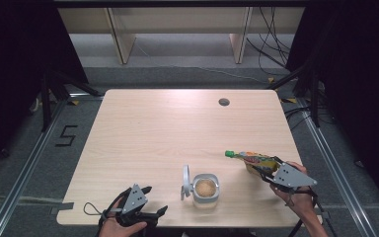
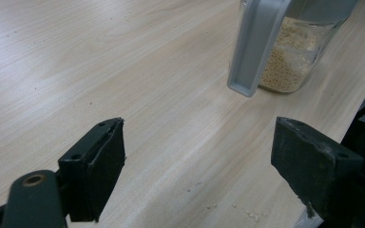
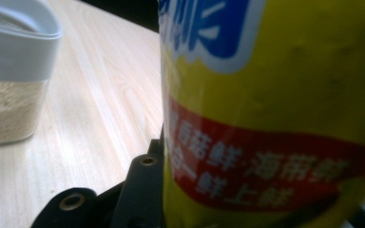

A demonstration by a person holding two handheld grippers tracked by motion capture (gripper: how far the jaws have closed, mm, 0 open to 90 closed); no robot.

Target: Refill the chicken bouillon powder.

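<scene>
A yellow bottle (image 1: 256,160) with a green cap (image 1: 230,154) lies tilted above the table's right front, cap pointing left. My right gripper (image 1: 265,168) is shut on its body. In the right gripper view the bottle's yellow, red and blue label (image 3: 266,118) presses against the black left finger (image 3: 140,190). A clear container (image 1: 206,190) of pale grains stands near the front edge, its grey lid (image 1: 185,181) flipped open to the left. My left gripper (image 1: 153,201) rests open at the front left, nothing between its fingers (image 2: 100,166). The container (image 2: 290,61) and lid (image 2: 256,42) lie just beyond it.
The light wooden table (image 1: 153,128) has a small round cable hole (image 1: 224,102) at the back right. A few spilled grains (image 2: 252,216) lie on the wood near my left gripper. Metal rails and cables run along the floor on both sides.
</scene>
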